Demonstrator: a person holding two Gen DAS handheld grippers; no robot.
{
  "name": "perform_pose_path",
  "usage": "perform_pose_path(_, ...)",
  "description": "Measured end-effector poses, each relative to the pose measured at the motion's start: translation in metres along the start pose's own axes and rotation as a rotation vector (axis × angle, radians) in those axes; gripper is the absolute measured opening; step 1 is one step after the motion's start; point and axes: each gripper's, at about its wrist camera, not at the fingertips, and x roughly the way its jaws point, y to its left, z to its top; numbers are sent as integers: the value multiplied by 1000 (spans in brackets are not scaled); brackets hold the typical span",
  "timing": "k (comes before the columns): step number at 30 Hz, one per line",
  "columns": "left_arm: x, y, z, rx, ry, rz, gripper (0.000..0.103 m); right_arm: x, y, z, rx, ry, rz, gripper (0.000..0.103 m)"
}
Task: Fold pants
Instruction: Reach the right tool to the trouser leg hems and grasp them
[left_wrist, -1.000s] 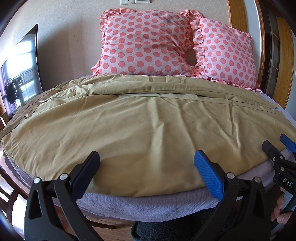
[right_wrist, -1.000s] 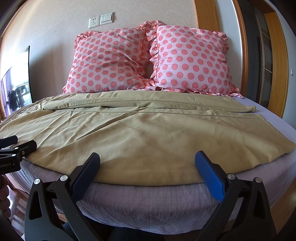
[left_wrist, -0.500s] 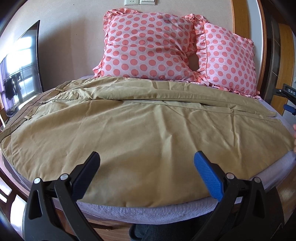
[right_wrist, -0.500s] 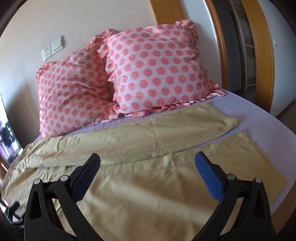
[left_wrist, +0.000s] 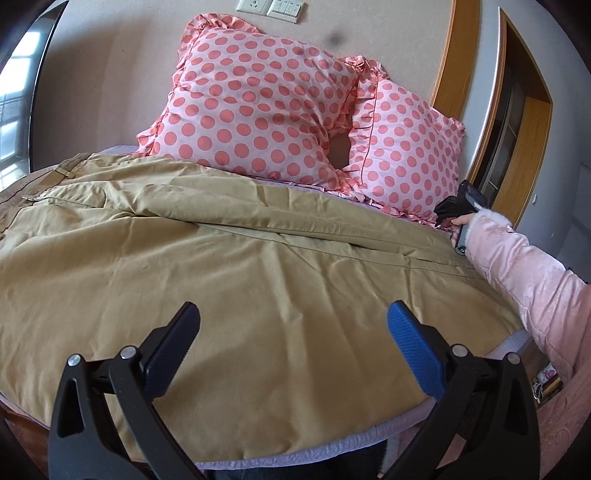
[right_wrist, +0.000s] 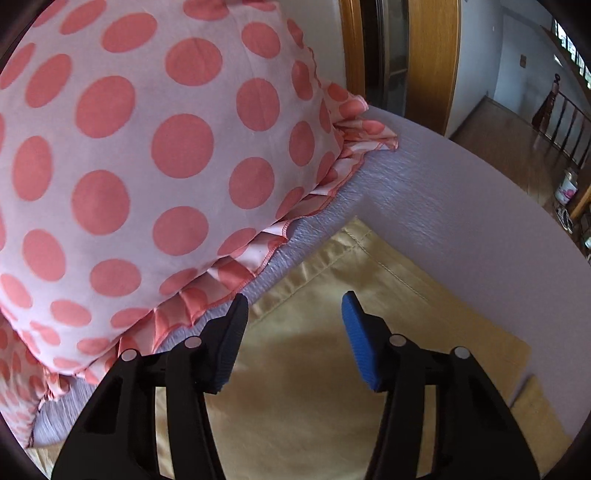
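Tan pants (left_wrist: 229, 266) lie spread across the bed, waistband at the left, legs running right, one leg folded over the other. My left gripper (left_wrist: 291, 328) is open and empty above the near edge of the pants. My right gripper (right_wrist: 295, 314) is open, partly narrowed, just above the far leg's hem corner (right_wrist: 354, 232) beside the pillow. In the left wrist view the right gripper's body (left_wrist: 461, 206) shows at the far right, held by a hand in a pink sleeve.
Two pink polka-dot pillows (left_wrist: 258, 107) (right_wrist: 147, 147) lean against the wall at the bed head. The lavender bed sheet (right_wrist: 461, 206) shows past the hems. A wooden door frame (left_wrist: 450, 85) stands at the right. A window (left_wrist: 14, 103) is at the left.
My right gripper has swung right and far forward to the hem end by the pillow, and its jaws have narrowed. My left gripper has moved forward over the pants.
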Motion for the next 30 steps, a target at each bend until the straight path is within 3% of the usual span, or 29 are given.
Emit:
perform_pose_path(2,5,0,3,7,-1,-4,101,7,8,1,-36,-26,-66,53)
perform_pose_path(4,11,2,4,2,9,-6,101,11,11,-3,-94,-64,-111,43)
perform_pose_path(5,13,4,4,-5,15,-9,101,10,7,-5,-94,-81,-93,29)
perform_pose_path(8,17,8,3,-33,21,-10,101,7,-18,-9,-52,-87,2,10)
perform_pose_path(11,11,14,1,-67,14,1,101,-13,-54,-20,56,-97,187,5)
perform_pose_path(15,-6,25,0,-108,-38,14,101,-80,-115,-60,134,-187,464,4)
perform_pose_path(18,-16,32,2,-133,-73,30,101,-132,-166,-110,175,-201,602,4)
perform_pose_path(21,-21,34,11,-128,-105,89,101,-151,-206,-166,183,-159,614,4)
perform_pose_path(26,-23,43,38,-123,-150,176,101,-130,-226,-188,254,-11,612,8)
perform_pose_path(28,-23,49,49,-127,-132,215,101,-126,-227,-191,292,38,598,17)
perform_pose_path(30,-24,58,56,-140,-119,208,101,-123,-223,-189,301,68,603,44)
